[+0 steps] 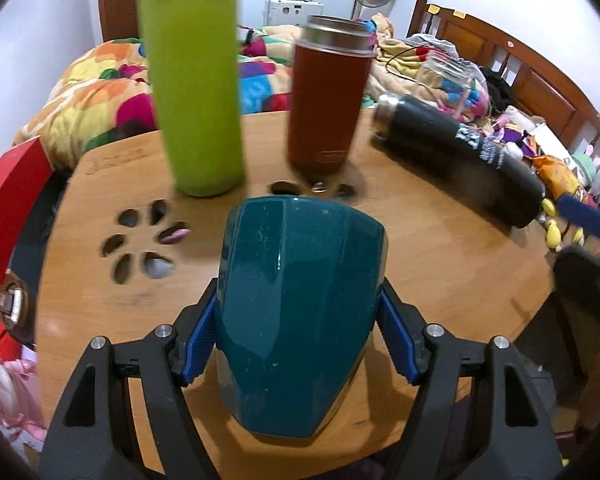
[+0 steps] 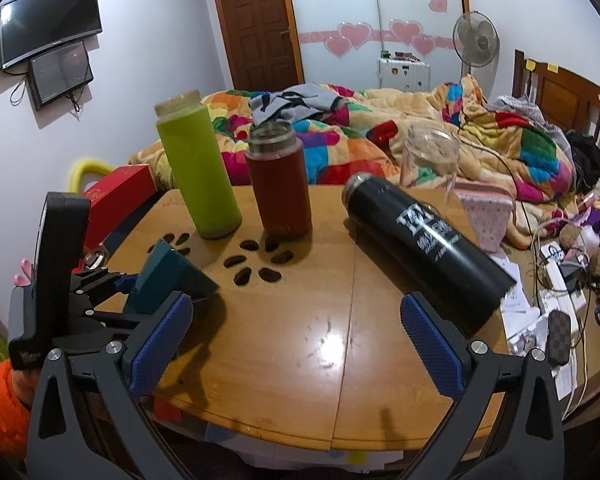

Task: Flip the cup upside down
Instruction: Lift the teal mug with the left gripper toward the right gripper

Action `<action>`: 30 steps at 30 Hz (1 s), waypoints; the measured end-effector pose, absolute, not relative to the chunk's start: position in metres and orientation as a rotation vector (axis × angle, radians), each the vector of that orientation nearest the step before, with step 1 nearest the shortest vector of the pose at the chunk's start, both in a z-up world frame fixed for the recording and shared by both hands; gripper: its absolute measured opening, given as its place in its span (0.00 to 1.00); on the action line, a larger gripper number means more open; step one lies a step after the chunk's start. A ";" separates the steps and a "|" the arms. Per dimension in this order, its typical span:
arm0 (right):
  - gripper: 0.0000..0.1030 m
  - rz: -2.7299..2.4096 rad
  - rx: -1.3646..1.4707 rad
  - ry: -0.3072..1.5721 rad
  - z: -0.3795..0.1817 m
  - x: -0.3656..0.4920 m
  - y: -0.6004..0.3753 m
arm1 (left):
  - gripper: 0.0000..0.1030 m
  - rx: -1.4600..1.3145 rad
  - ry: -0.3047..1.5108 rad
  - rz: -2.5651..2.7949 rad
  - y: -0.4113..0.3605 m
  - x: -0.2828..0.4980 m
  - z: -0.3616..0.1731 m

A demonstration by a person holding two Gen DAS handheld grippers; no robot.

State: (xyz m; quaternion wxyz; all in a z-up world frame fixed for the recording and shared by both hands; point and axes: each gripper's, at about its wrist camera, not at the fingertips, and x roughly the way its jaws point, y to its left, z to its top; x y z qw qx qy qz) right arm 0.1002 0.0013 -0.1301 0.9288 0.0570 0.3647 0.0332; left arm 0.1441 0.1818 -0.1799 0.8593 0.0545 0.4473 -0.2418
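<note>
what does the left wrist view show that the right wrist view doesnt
Only the left wrist view shows the grip up close: the left claw has a blue pad pressed on each side of the teal cup.

Only the right wrist view shows the right claw, open and holding nothing above the wooden table, plus the wall screens and the left claw's whole body from the side.

Both show the teal cup, the green bottle and red flask standing, the black bottle lying on its side, the bed and the fan.
</note>
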 end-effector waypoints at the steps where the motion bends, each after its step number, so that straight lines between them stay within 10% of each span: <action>1: 1.00 0.067 0.120 0.751 -0.132 0.100 0.000 | 0.70 0.105 0.940 -0.509 0.177 0.142 -0.180; 30: 1.00 0.133 0.144 0.777 -0.148 0.113 0.010 | 0.70 -0.064 1.010 -0.664 0.218 0.107 -0.164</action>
